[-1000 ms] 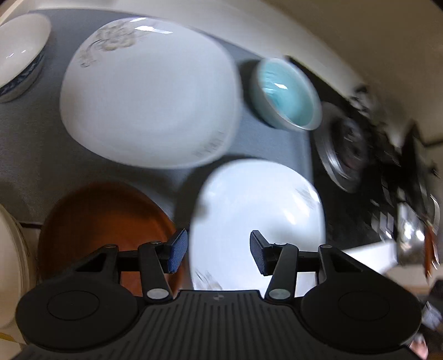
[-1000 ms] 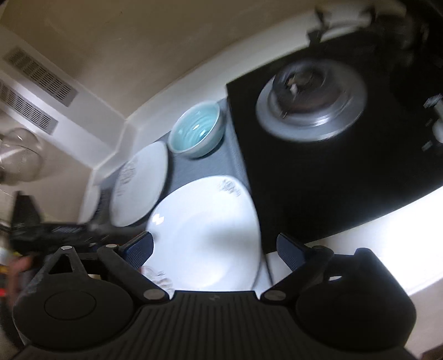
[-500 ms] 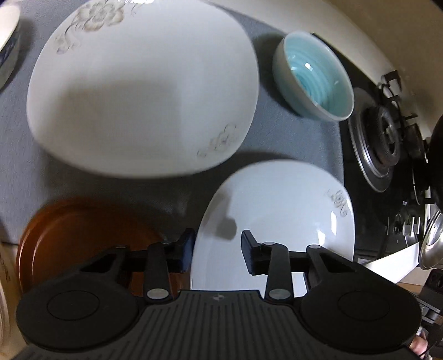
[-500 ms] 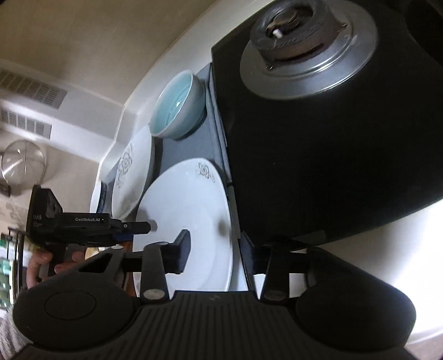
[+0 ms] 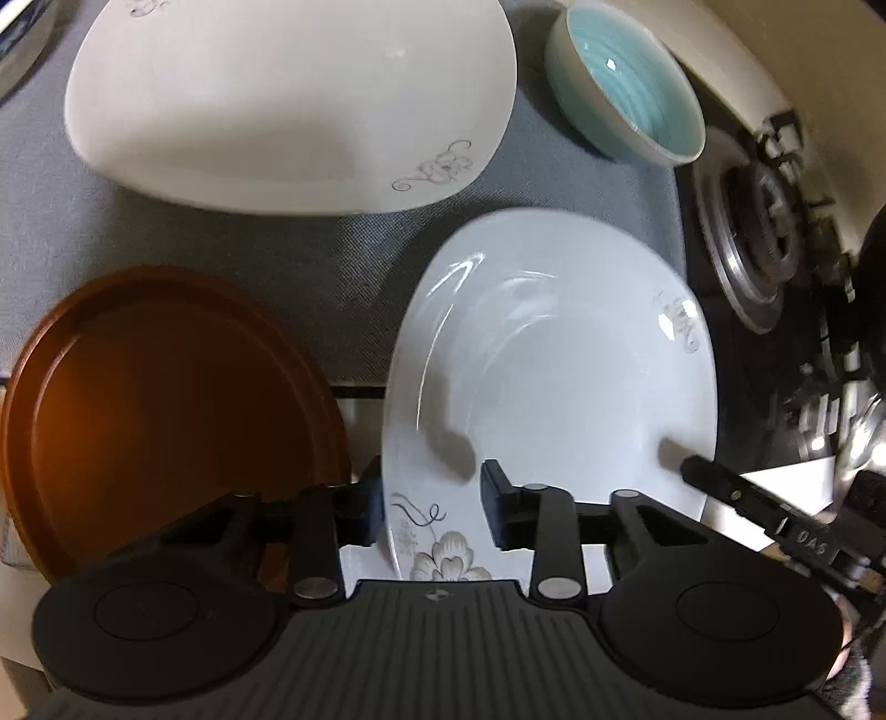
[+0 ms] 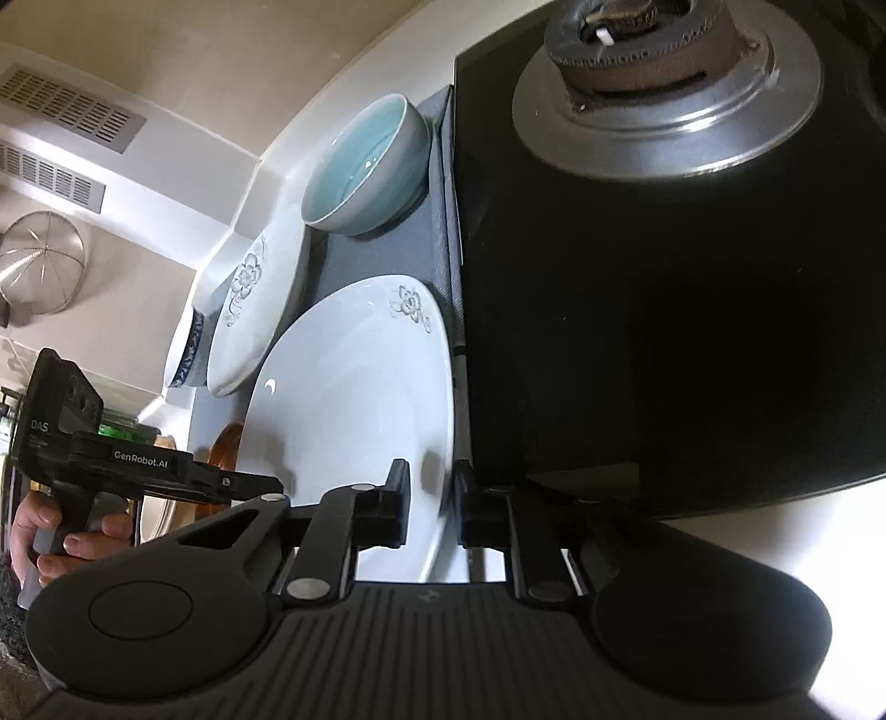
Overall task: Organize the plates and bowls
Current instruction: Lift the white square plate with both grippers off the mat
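A white flower-print plate (image 5: 554, 376) is tilted up off the grey mat (image 5: 310, 238). My left gripper (image 5: 432, 507) has its jaws closed on the plate's near-left rim. My right gripper (image 6: 432, 504) has its jaws closed on the plate's right rim (image 6: 354, 399), and its finger shows in the left wrist view (image 5: 720, 482). A second, larger white flower plate (image 5: 288, 99) lies behind. A teal bowl (image 5: 626, 94) sits at the back right. A brown plate (image 5: 160, 404) lies to the left. A blue-rimmed bowl (image 6: 188, 354) stands far left.
A black gas hob (image 6: 664, 332) with a metal burner (image 6: 664, 72) borders the mat on the right. The cream wall (image 6: 221, 44) runs behind. A wire strainer (image 6: 39, 260) hangs at the left. The white counter edge (image 6: 803, 543) is near.
Both grippers have closed their jaws onto opposite rims of the near white plate, and the plate has lifted and tilted. One second ago both were wide open.
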